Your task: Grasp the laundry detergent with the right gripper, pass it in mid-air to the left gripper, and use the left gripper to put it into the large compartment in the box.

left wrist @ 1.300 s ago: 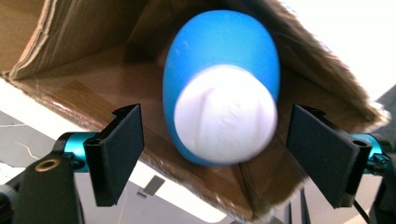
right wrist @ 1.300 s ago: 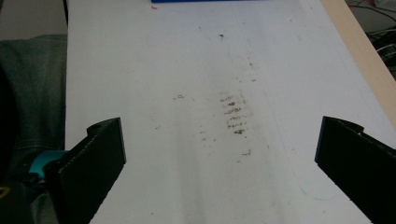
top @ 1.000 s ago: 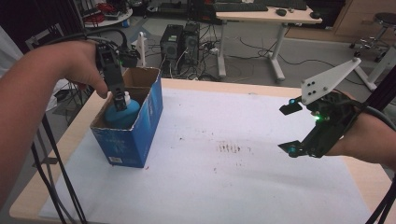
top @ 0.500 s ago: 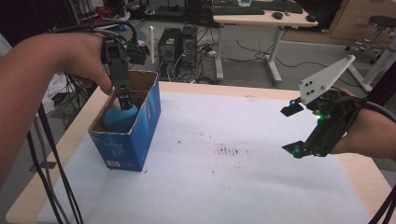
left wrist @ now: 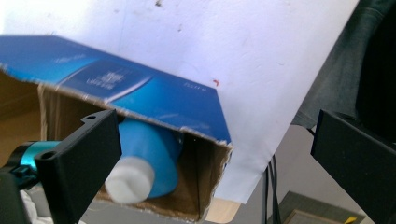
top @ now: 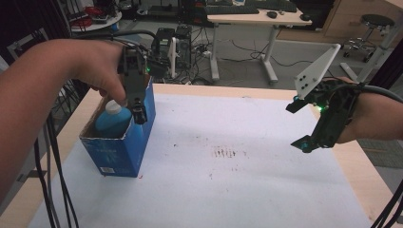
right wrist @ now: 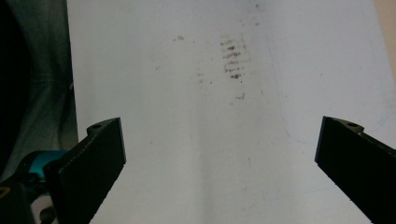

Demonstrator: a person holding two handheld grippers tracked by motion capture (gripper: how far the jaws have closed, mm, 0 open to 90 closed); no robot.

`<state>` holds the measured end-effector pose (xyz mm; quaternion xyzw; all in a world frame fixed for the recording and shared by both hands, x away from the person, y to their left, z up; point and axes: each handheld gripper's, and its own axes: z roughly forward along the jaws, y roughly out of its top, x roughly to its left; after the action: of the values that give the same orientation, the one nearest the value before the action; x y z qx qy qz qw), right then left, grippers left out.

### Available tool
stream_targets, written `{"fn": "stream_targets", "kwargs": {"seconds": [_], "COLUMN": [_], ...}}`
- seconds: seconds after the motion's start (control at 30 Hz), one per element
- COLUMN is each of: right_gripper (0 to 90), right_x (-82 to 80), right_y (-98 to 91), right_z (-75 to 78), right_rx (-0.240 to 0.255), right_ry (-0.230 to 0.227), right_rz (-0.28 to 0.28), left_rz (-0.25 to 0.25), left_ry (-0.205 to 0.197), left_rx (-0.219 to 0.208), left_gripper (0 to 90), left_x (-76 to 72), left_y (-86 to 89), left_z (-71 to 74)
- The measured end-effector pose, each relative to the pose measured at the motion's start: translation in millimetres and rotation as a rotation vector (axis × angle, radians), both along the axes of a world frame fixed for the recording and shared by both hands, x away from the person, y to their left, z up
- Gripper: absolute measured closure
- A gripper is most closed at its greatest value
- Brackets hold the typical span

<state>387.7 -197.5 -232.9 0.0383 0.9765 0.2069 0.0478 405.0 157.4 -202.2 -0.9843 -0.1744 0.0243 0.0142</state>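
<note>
An open-topped blue cardboard box (top: 121, 145) stands at the left of the table. Inside it lies a blue bottle (top: 111, 121) with a white cap (top: 113, 107). My left gripper (top: 138, 114) hangs over the box's right wall, just beside the cap. Its jaws have just been opening and now stand wide, with nothing pinched between them. In the left gripper view the bottle (left wrist: 152, 156) and its cap (left wrist: 130, 179) lie below the left gripper (left wrist: 212, 126), inside the box (left wrist: 140, 93). My right gripper (top: 297, 126) is open and empty over the table's right side, above bare white paper (right wrist: 196, 116).
A white paper sheet (top: 228, 185) covers the wooden table (top: 199, 89), with dark smudges (top: 228, 153) near its middle. Cables hang off the left edge. Desks, computer towers and a stool stand on the floor beyond the far edge.
The left gripper let go of the bottle, opened wide, and drew up and to the right out of the box. The bottle stays in the box. The right gripper has kept still.
</note>
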Motion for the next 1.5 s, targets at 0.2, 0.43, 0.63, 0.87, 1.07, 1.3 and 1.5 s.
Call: {"fn": "stream_targets", "kwargs": {"seconds": [0.2,0.43,0.63,0.87,1.07,1.3,1.5], "right_gripper": [0.9,0.9,0.9,0.9,0.9,0.9,0.9], "right_x": [3.6,9.2,12.0,13.8,14.1,14.2,15.6], "right_y": [5.9,12.4,19.7,24.8,23.7,21.6,20.1], "right_z": [-1.7,-5.6,-9.0,-8.0,-5.3,-2.2,-2.8], "right_rx": [-0.084,-0.173,-0.211,-0.207,-0.207,-0.207,-0.212], "right_ry": [0.024,0.041,0.049,0.039,0.034,0.032,0.03], "right_rz": [0.004,0.017,0.038,0.049,0.044,0.044,0.047], "left_rz": [-0.054,-0.104,-0.148,-0.153,-0.161,-0.162,-0.161], "left_ry": [0.015,0.014,0.006,0.015,0.013,0.007,0.008], "left_rx": [0.012,-0.016,-0.035,-0.045,-0.048,-0.058,-0.065], "left_gripper": [1.7,1.7,1.7,1.7,1.7,1.7,1.7], "left_x": [-0.7,3.1,7.1,8.9,8.7,8.9,9.8], "left_y": [-10.9,-20.8,-28.6,-33.2,-35.1,-38.0,-40.0], "left_z": [-6.1,-14.6,-27.0,-33.5,-34.8,-34.3,-34.2]}}
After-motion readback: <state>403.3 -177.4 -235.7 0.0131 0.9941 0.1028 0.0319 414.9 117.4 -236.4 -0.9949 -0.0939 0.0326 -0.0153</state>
